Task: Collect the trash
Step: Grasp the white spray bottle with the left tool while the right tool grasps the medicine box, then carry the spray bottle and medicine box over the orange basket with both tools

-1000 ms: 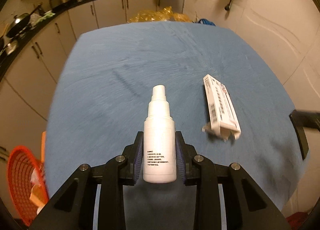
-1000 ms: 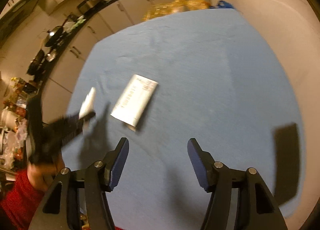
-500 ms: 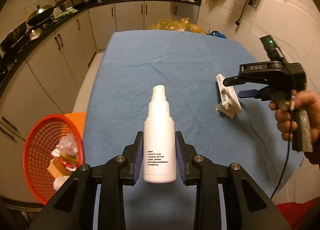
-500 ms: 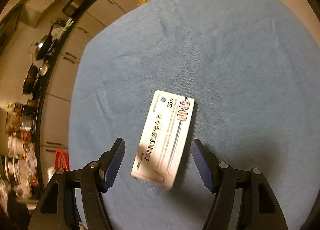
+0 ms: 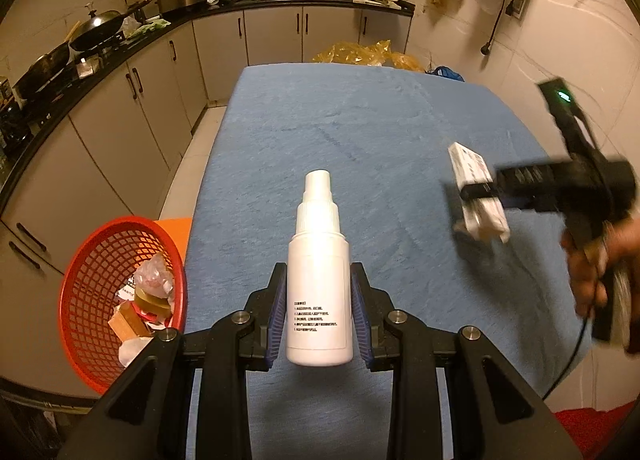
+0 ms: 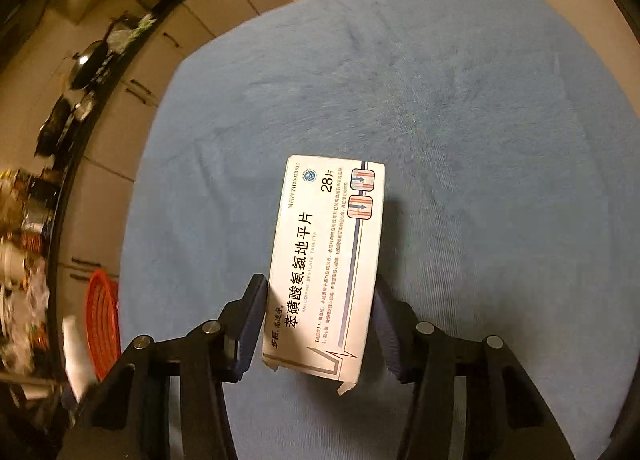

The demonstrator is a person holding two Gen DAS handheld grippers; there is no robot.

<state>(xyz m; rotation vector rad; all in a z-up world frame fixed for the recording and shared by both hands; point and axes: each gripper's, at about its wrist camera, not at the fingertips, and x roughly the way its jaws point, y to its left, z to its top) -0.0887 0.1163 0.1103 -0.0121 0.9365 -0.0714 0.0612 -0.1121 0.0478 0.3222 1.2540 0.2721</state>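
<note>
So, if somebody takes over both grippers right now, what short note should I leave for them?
Left gripper: jaws shut on the white spray bottle, held in the air above the near table edge.
Right gripper: jaws have just been closing and now look pressed on the tablet box; whether it is lifted, I cannot tell.
Done: some trash already lies in the red basket on the floor, left of the table.
Left to do: bottle and box into the basket.
</note>
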